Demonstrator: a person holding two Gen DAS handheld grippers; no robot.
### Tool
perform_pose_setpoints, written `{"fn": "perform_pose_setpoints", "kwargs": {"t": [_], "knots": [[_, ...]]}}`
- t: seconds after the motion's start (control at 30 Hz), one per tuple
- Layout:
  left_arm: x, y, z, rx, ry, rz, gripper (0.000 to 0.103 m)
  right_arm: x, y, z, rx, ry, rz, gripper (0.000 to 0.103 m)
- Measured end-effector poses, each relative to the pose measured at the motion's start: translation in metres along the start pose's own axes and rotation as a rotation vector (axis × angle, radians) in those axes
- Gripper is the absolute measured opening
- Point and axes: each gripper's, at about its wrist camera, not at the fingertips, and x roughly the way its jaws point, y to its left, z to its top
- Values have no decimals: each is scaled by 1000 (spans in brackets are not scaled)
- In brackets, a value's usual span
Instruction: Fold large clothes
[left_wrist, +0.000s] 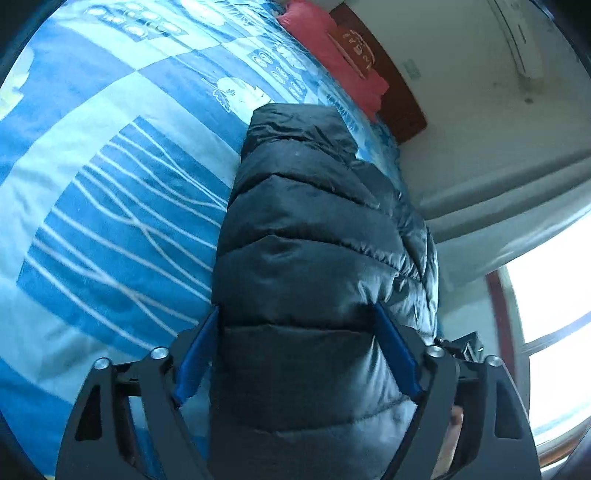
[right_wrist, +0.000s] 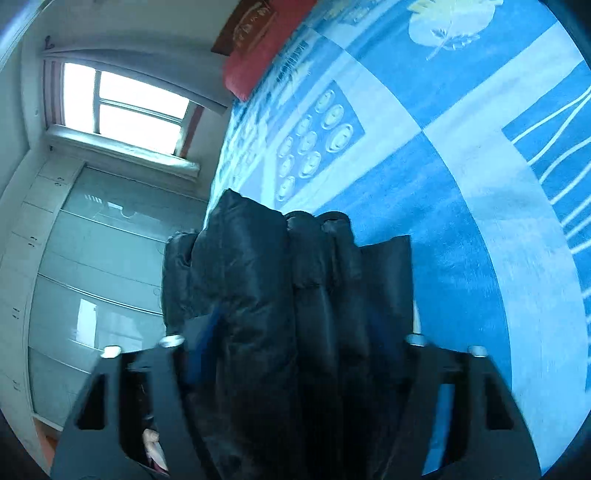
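A black quilted puffer jacket (left_wrist: 314, 229) lies lengthwise on the blue patterned bed cover (left_wrist: 110, 206), near the bed's right edge. My left gripper (left_wrist: 295, 308) is shut on its near end, and the padding fills the whole gap between the blue pads (left_wrist: 195, 362). In the right wrist view the jacket (right_wrist: 258, 295) is bunched in thick folds between the fingers of my right gripper (right_wrist: 310, 321). The left blue pad (right_wrist: 199, 332) lies against the fabric. The right pad is hidden behind the folds, and this view is blurred.
A red pillow (left_wrist: 332, 55) and a dark wooden headboard (left_wrist: 391, 92) are at the far end of the bed. A window (right_wrist: 125, 107) and pale wardrobe doors (right_wrist: 92, 277) stand beyond the bed's edge. The bed cover (right_wrist: 461, 184) spreads wide beside the jacket.
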Motion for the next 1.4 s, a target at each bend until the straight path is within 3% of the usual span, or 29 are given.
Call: {"fn": "perform_pose_setpoints", "kwargs": {"t": [0.07, 0.23, 0.9, 1.13, 1.4], "knots": [[4, -4, 0, 23, -2, 41, 72, 1, -6, -1, 12, 0, 7, 49], [15, -4, -3, 42, -17, 97, 72, 6, -19, -2, 33, -2, 33, 46], [11, 3, -7, 41, -23, 93, 72, 12, -32, -2, 53, -16, 89, 43], [11, 7, -6, 35, -25, 88, 74, 7, -33, -3, 63, -30, 114, 46], [4, 7, -6, 51, -32, 92, 78, -10, -36, -9, 82, -60, 133, 60]]}}
